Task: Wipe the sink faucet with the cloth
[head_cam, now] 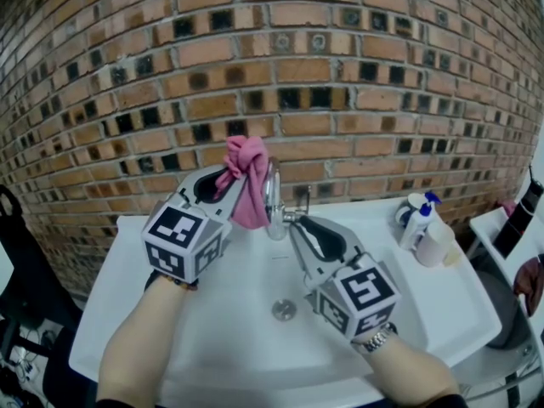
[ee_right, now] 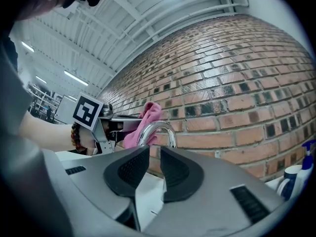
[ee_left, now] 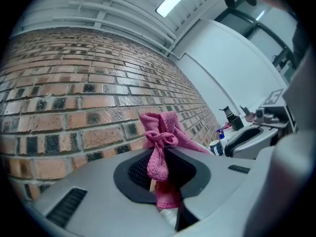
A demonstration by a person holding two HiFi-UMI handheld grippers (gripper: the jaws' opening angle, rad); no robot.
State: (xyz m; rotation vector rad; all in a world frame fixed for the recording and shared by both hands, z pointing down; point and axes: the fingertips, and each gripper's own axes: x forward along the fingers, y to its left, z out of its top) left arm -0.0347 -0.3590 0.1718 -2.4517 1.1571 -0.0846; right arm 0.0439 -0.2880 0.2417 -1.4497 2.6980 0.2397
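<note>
Left hand-held gripper (head_cam: 231,179) clamps the cloth (head_cam: 249,195), seemingly touching the faucet (head_cam: 273,189) (right hand-held gripper (head_cam: 295,222) slightly apart, empty).

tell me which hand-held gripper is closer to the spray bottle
Right. The right hand-held gripper is just right of the faucet, on the spray bottle side. The left hand-held gripper, clamping the cloth, is on the faucet's far side from the bottle.

Left gripper (head_cam: 236,179) and right gripper (head_cam: 295,222): grey plastic shells, black ribbed pads (ee_right: 129,171), dark slots on the sides. Each has a white cube (head_cam: 180,240) with black square markers. Bead bracelet (head_cam: 176,282) on left wrist, metal watch (head_cam: 374,340) on right. Dark sleeves (head_cam: 442,400).
</note>
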